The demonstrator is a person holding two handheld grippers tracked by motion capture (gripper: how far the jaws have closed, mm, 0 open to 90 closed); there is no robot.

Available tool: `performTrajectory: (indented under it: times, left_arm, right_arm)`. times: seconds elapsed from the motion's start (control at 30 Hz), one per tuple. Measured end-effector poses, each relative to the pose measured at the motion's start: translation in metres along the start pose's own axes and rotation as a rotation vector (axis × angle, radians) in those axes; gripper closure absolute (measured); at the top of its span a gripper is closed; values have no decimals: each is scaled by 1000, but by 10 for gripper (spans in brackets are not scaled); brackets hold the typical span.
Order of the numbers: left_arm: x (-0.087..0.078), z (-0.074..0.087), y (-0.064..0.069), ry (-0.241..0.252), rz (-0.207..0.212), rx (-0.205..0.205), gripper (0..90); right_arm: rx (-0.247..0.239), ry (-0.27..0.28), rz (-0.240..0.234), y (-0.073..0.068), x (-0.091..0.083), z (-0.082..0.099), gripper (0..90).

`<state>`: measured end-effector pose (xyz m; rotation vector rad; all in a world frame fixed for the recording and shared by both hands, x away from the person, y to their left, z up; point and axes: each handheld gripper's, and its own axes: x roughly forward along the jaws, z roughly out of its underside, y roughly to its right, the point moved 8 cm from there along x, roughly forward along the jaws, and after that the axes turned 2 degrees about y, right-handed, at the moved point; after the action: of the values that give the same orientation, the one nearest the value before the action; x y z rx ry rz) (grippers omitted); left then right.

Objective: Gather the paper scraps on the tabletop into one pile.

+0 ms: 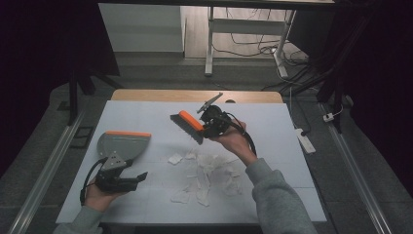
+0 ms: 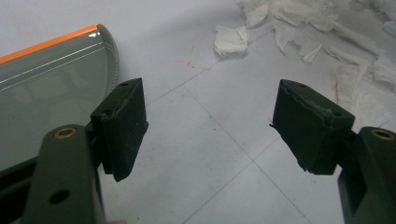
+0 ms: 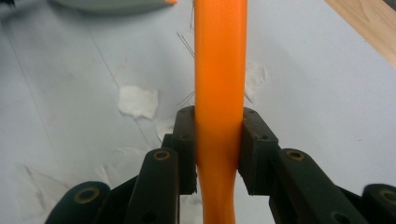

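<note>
High view: right claw (image 1: 207, 127) clamps brush (image 1: 187, 126) above mid-table; left claw (image 1: 139, 176), wide, beside dustpan (image 1: 122, 145).

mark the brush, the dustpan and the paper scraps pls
brush (image 1: 191, 120), high view, on its orange back.
dustpan (image 1: 122, 145), high view, on the grey pan surface.
paper scraps (image 1: 207, 168), high view, on the middle of the white pile.

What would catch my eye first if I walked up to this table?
Probably the orange brush, gripped by the right gripper above the table's middle. Just below it lies a heap of torn white paper scraps. At the left sits a grey dustpan, beside the open left gripper.
</note>
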<state>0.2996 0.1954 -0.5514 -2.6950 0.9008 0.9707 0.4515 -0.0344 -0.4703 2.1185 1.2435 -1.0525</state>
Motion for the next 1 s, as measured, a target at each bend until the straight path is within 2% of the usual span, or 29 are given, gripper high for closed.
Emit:
performTrajectory:
  times: [0.03, 0.1, 0.2, 0.33, 0.37, 0.4, 0.53, 0.57, 0.63, 0.7, 0.77, 0.87, 0.93, 1.0]
  left_arm:
    - [0, 0, 0, 1, 1, 1, 268]
    - [0, 0, 0, 2, 4, 2, 269]
    - [0, 0, 0, 5, 4, 0, 268]
    - [0, 0, 0, 6, 5, -2, 269]
    - [-1, 0, 1, 6, 6, 1, 269]
    - [-1, 0, 1, 6, 6, 1, 269]
    - [-1, 0, 1, 6, 9, 3, 269]
    - [-1, 0, 1, 7, 9, 0, 269]
    - [-1, 0, 1, 7, 12, 1, 269]
    - [-1, 0, 1, 8, 12, 0, 270]
    - [-2, 0, 1, 11, 15, 5, 270]
    - [-2, 0, 1, 13, 16, 5, 271]
    - [-2, 0, 1, 12, 17, 8, 271]
    - [-1, 0, 2, 8, 18, 13, 271]
  right_arm:
    - [0, 0, 0, 0, 0, 0, 705]
    - [73, 9, -24, -5, 1, -5, 705]
    - [90, 0, -41, -13, 11, -11, 705]
    - [96, -22, -74, -31, 33, -20, 705]
    - [97, -22, -90, -35, 40, -22, 705]
    - [120, -21, -113, -41, 47, -24, 705]
    - [134, -39, -202, -62, 71, -27, 705]
    - [152, -39, -221, -68, 77, -27, 705]
    - [160, -56, -233, -72, 87, -24, 705]
    - [170, -87, -223, -71, 93, -17, 706]
    - [186, -94, -198, -63, 90, -9, 705]
    - [214, -112, -160, -48, 78, 6, 706]
    - [232, -108, -153, -41, 68, 13, 705]
    - [224, -90, -153, -39, 57, 15, 705]
